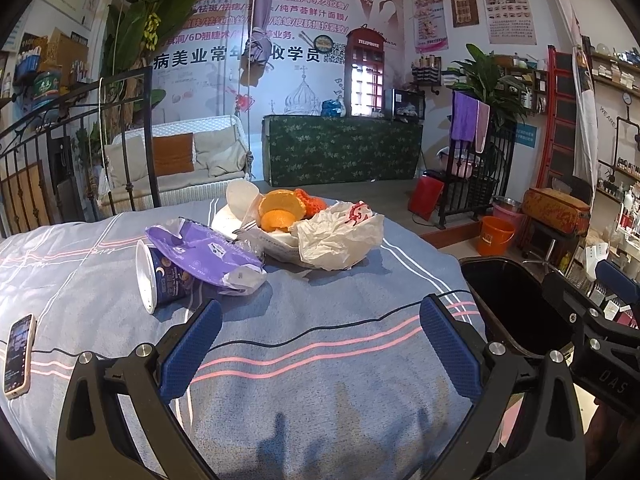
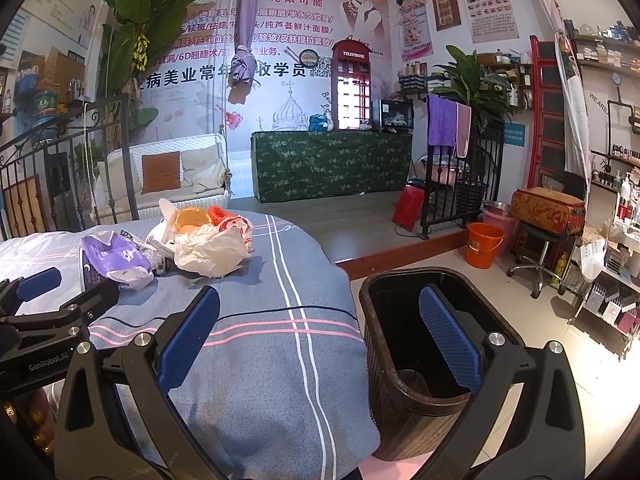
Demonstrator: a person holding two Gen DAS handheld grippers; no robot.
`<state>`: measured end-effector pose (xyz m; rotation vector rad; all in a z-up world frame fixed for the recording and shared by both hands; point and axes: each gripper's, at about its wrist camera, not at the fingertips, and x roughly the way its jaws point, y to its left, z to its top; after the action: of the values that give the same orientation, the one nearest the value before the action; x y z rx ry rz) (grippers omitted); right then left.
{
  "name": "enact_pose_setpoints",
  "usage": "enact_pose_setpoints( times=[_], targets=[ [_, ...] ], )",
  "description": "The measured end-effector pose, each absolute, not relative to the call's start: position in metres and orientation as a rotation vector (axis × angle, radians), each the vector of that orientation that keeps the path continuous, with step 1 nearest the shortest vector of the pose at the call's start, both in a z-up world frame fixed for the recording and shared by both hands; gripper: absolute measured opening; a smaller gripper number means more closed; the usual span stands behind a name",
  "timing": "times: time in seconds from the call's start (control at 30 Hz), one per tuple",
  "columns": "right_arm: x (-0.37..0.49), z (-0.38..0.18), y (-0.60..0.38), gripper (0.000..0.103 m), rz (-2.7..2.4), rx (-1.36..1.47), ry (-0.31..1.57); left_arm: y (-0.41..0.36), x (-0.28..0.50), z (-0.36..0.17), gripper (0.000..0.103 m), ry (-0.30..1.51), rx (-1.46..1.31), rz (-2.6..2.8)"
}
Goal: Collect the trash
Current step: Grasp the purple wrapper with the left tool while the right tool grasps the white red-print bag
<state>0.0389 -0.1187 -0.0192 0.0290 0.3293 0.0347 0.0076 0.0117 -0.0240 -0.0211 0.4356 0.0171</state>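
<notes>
Two grippers, both with jaws wide apart, nothing between them. Left gripper (image 1: 320,344) over blue-grey striped bedcover (image 1: 320,380); right gripper (image 2: 320,340) straddling bed edge and dark bin (image 2: 400,408) beside it. "GenRobot.AI" legible on the left gripper's body in the right wrist view. Trash heaped mid-bed: tipped cup (image 1: 158,280), purple wrapper (image 1: 200,254), crumpled white bag (image 1: 340,240) with red print, orange peel (image 1: 280,208). Phone (image 1: 17,354) at left edge. Red "TELEPHONE" cabinet (image 1: 365,72) against postered wall. Orange bucket (image 2: 483,244) on floor.
</notes>
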Motion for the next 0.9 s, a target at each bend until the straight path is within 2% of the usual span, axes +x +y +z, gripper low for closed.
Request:
enact_pose_setpoints(
  times=[0.27, 0.43, 0.77, 0.9],
  targets=[
    [0.079, -0.035, -0.107, 0.098, 0.108, -0.006, 0.424, 0.032, 0.024, -0.037, 0.098, 0.553, -0.095, 0.024],
    [0.122, -0.051, -0.095, 0.098, 0.264, 0.026, 0.598, 0.057, 0.038, -0.048, 0.098, 0.649, -0.153, 0.051],
    [0.188, -0.038, -0.053, 0.098, 0.415, -0.030, 0.636, 0.114, 0.074, -0.034, 0.097, 0.696, -0.311, 0.104],
    [0.221, -0.031, -0.029, 0.098, 0.446, -0.087, 0.645, 0.126, 0.100, -0.034, 0.090, 0.737, -0.370, 0.106]
  ],
)
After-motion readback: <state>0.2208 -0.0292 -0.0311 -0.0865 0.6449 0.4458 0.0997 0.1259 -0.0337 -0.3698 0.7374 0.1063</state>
